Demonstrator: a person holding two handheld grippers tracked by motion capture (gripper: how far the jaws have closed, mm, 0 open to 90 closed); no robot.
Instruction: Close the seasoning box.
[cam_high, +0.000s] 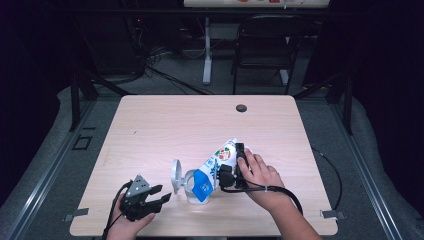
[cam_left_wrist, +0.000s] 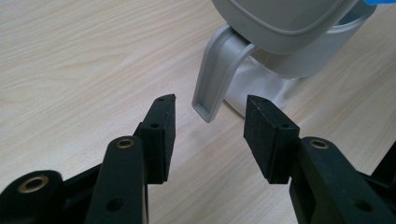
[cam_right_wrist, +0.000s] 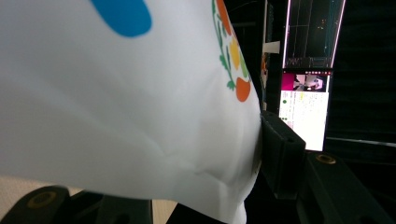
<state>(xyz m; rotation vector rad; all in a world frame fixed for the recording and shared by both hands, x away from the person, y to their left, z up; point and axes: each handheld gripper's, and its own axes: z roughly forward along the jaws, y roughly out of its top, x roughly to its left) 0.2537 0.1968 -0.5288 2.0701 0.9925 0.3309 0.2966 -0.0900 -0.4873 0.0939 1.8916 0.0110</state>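
No readable text, white pouch (cam_high: 218, 159) with blue and fruit graphics, lettering too blurred

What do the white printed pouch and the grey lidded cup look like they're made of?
Pouch: probably soft plastic film, smooth with a slight sheen; it creases and dents where the right gripper squeezes it.
Cup: likely rigid moulded plastic, matt grey, with a clean-edged moulded handle.

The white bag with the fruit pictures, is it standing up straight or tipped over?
Tipped. The right gripper holds the bag slanted, its blue end down at the grey jug.
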